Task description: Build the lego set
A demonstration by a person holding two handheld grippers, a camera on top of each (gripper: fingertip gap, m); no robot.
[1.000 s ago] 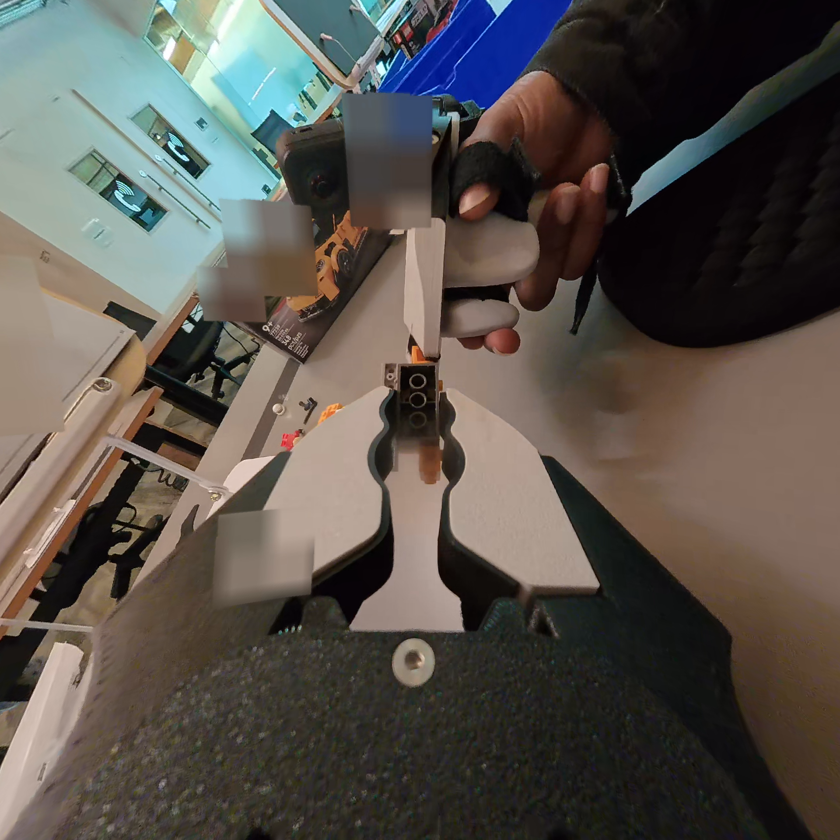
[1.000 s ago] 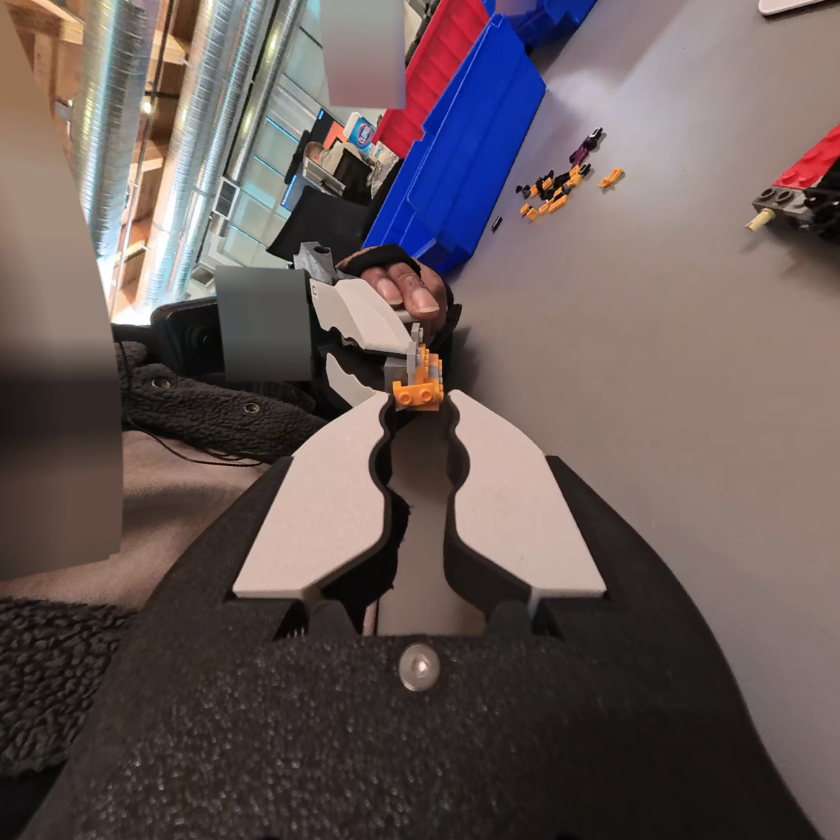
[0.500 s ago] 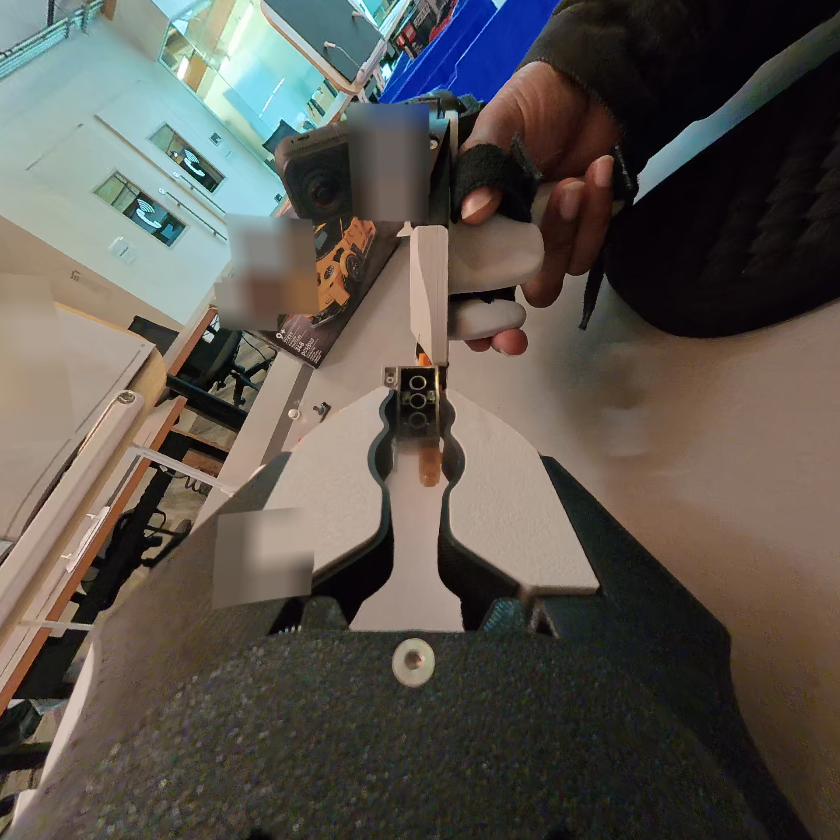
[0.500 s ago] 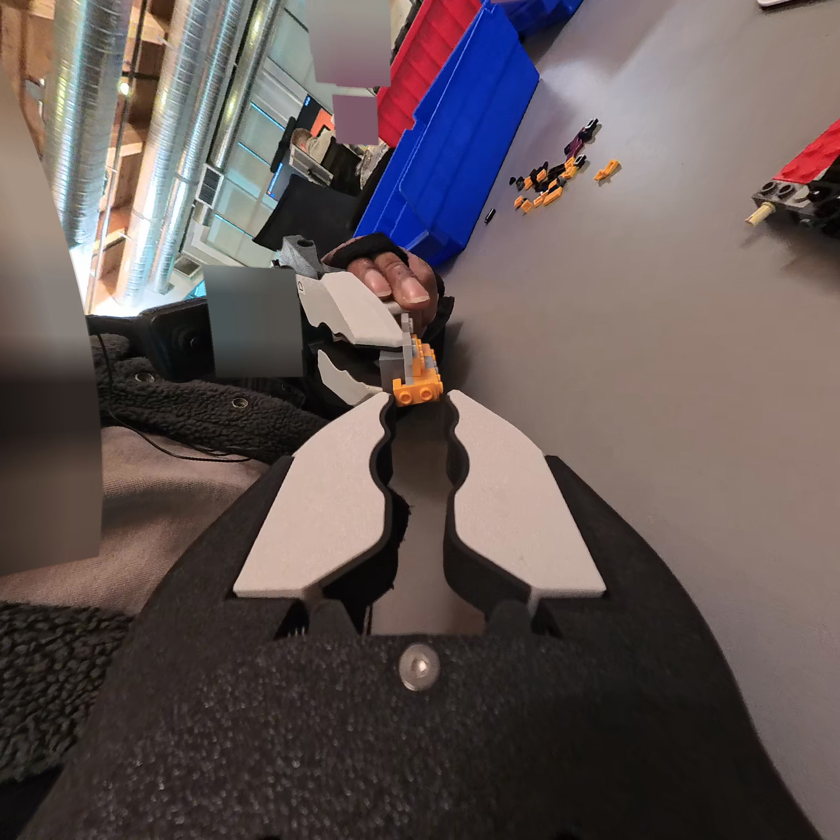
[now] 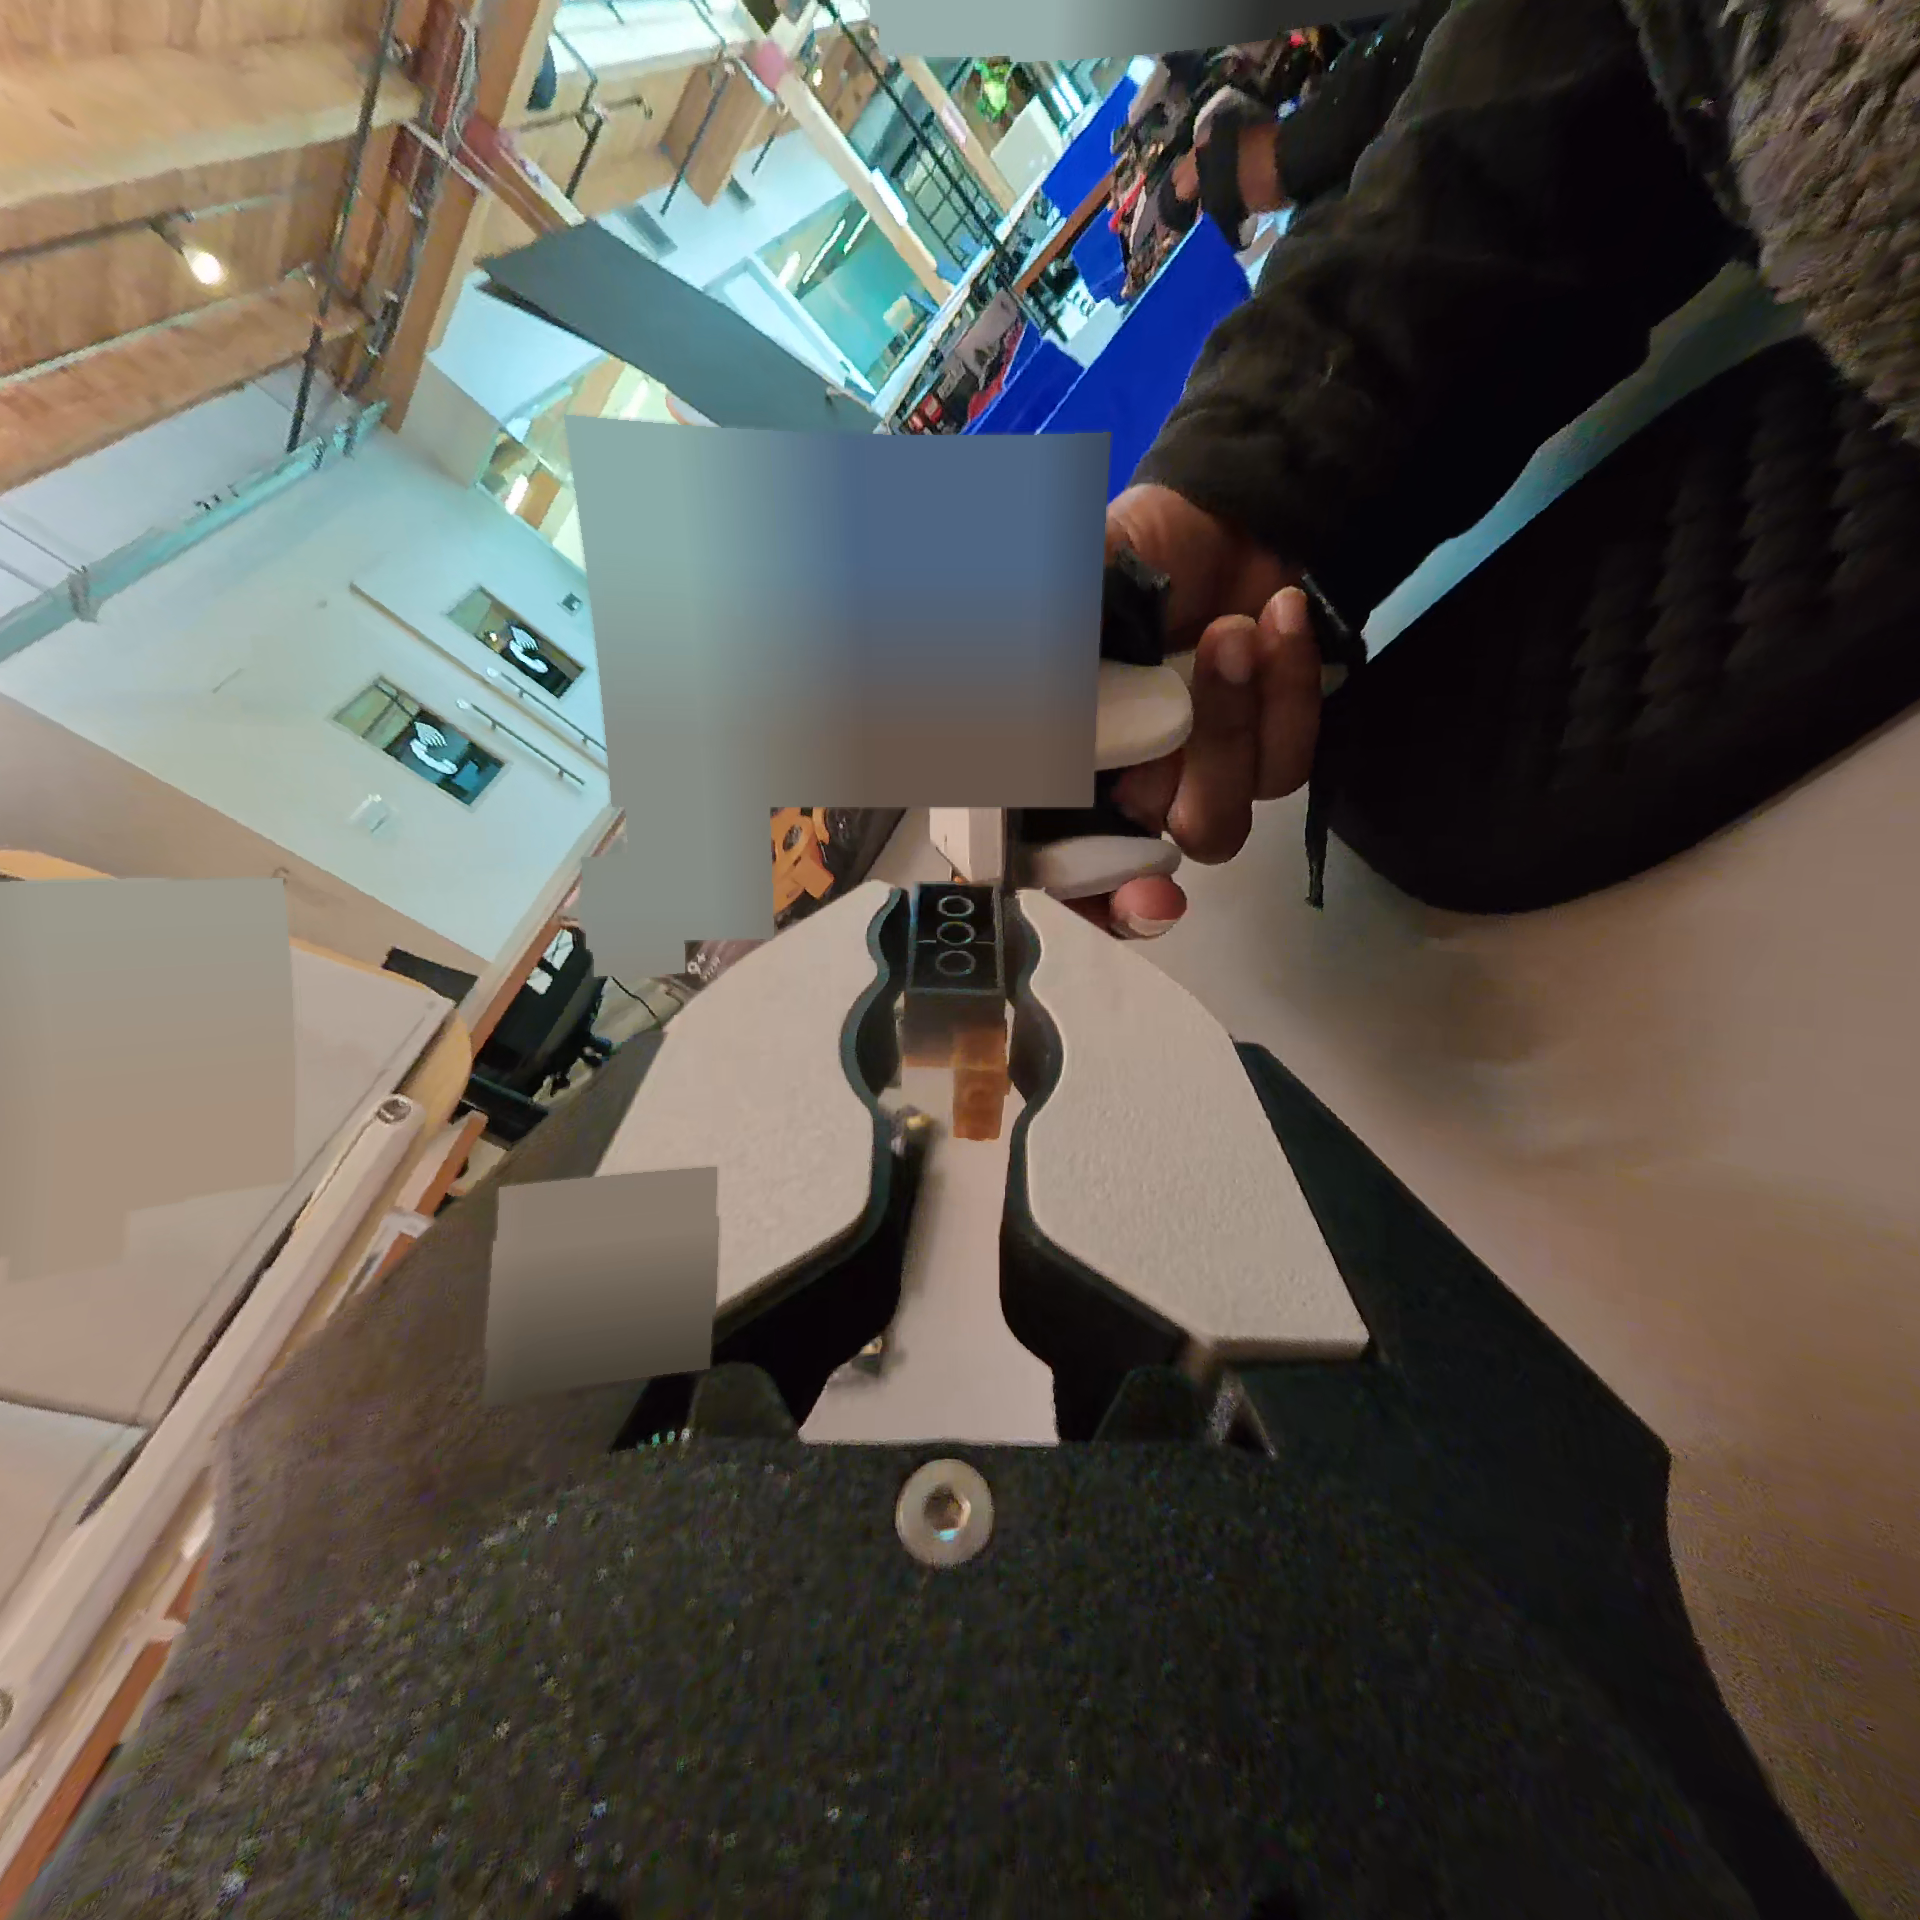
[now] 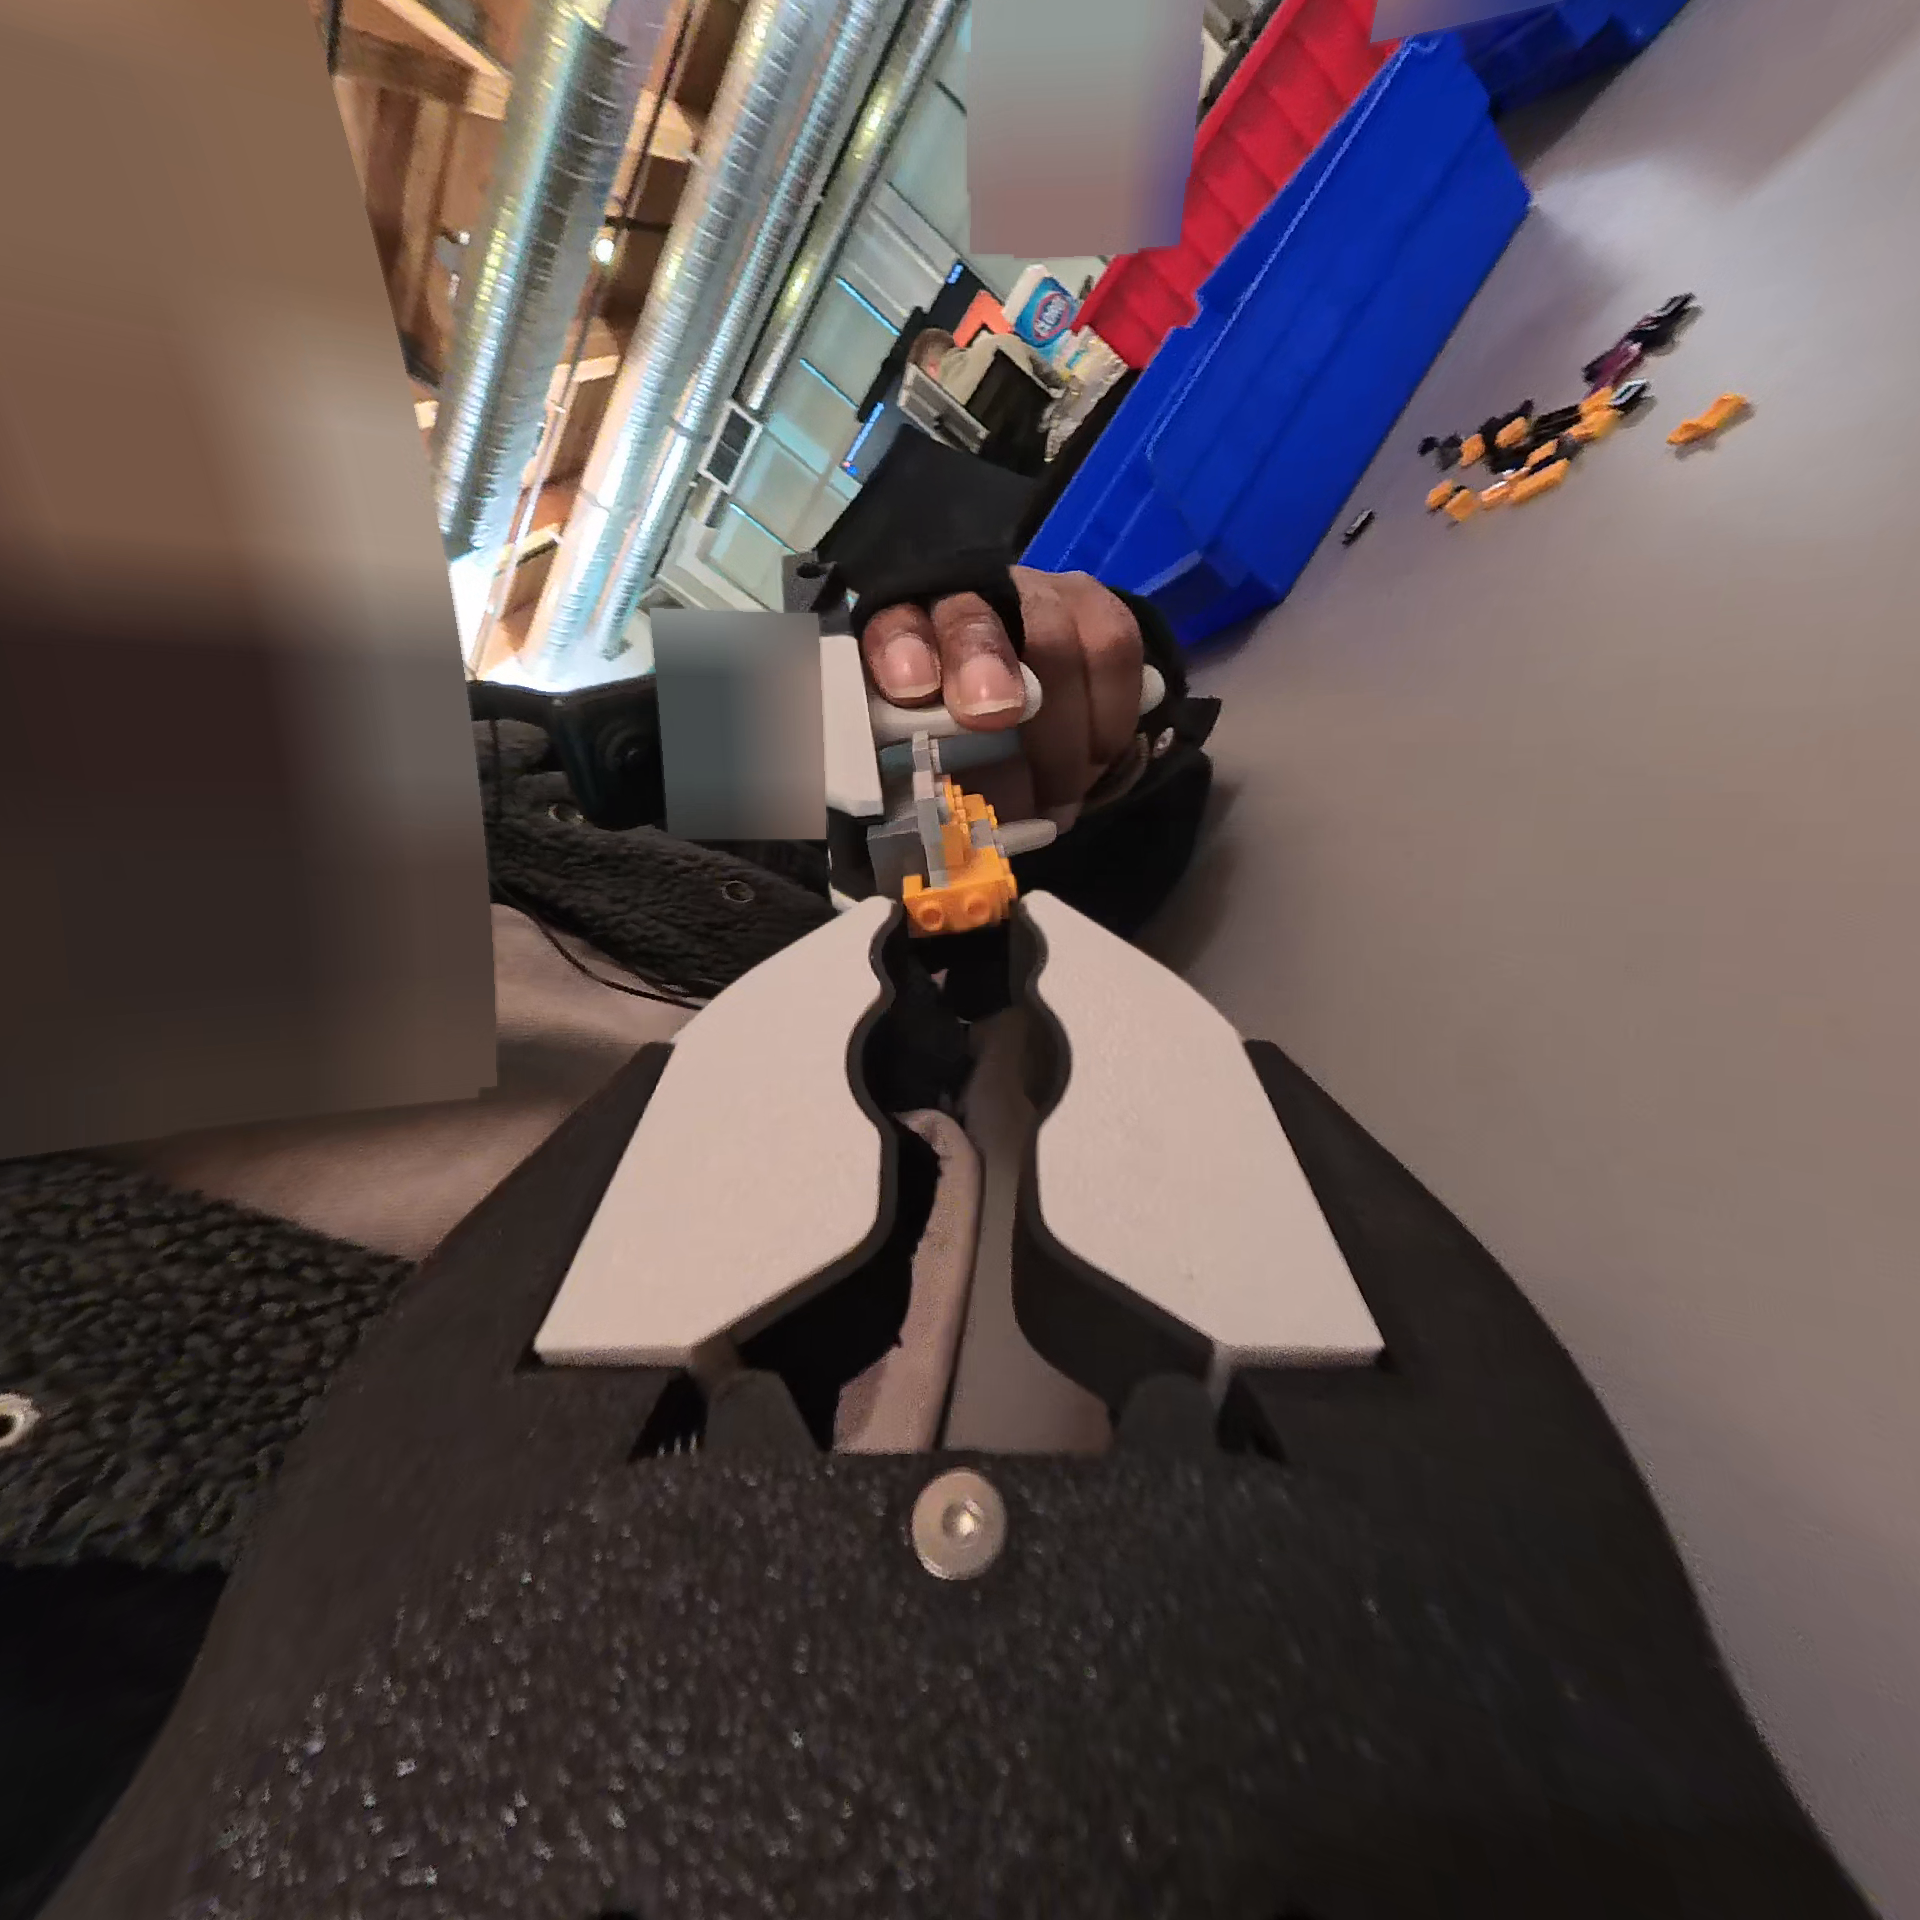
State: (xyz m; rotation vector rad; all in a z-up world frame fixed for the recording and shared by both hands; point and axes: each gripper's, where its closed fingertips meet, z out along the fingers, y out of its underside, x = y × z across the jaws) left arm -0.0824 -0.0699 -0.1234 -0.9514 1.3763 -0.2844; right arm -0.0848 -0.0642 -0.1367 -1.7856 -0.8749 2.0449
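Note:
A small lego assembly is held between my two grippers above the grey table point(image 6: 1558, 935). In the left wrist view my left gripper point(image 5: 956, 935) is shut on its black brick with three holes point(image 5: 954, 951); an orange part point(image 5: 979, 1091) sits behind it between the fingers. The right gripper's white fingers point(image 5: 971, 842) meet it from the far side. In the right wrist view my right gripper point(image 6: 958, 920) is shut on the orange plate point(image 6: 956, 906) of the orange and grey assembly point(image 6: 940, 821). The left gripper and the hand point(image 6: 966, 665) holding it are just beyond.
Blue bins point(image 6: 1299, 343) and a red bin point(image 6: 1226, 177) stand at the table's far side. Loose orange and black pieces point(image 6: 1527, 457) lie near them. A lego box point(image 5: 805, 862) shows past the left fingers. A black fleece jacket point(image 5: 1610, 675) lies close by. Less than 4 cm separates the two grippers' tips.
Both grippers have tilted and drawn closer together while keeping hold of the assembly. The right gripper now fills more of the left view, and the red and black piece has left the right view.

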